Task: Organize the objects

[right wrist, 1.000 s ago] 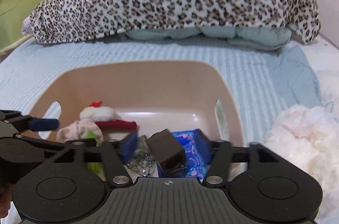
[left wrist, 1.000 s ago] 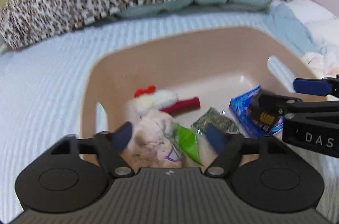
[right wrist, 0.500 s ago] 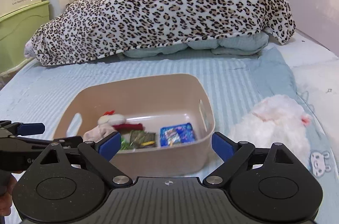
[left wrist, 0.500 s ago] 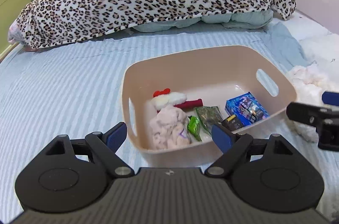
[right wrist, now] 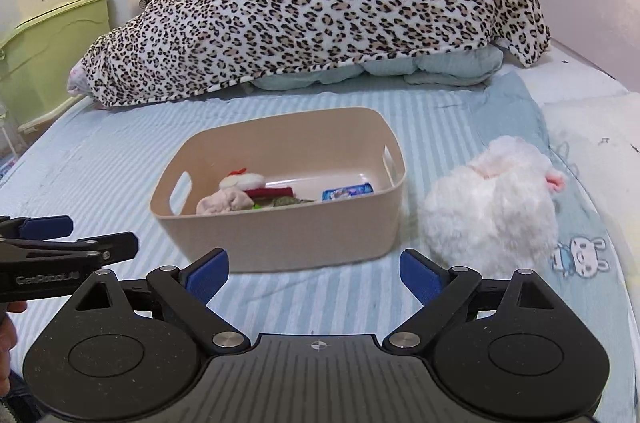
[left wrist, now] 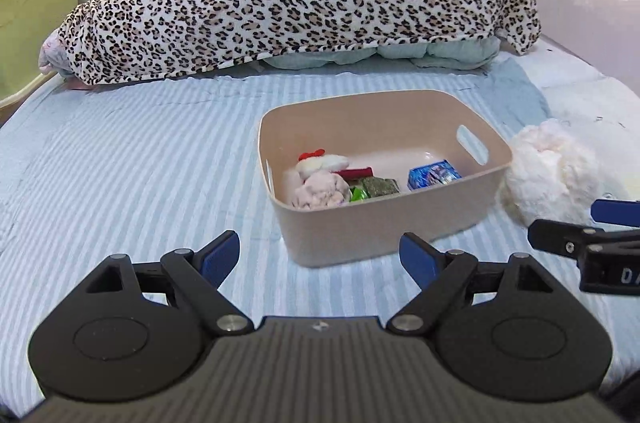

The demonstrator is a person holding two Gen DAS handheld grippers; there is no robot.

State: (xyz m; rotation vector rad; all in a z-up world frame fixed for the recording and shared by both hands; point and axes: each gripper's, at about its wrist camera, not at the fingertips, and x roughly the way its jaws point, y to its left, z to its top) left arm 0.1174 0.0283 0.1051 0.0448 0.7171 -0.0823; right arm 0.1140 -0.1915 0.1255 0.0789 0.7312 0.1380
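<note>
Both grippers have drawn back from the beige plastic bin, which a second ago filled each view. The left gripper and right gripper hover side by side above the striped blue bed sheet, jaws wide and holding nothing. Inside the bin lie a pink cloth, a red-bowed plush, green packets and a blue packet. A white plush toy sits just beside the bin's right wall. A leopard-print blanket is heaped at the bed's far end.

Black left gripper, blue fingers, silver screws
</note>
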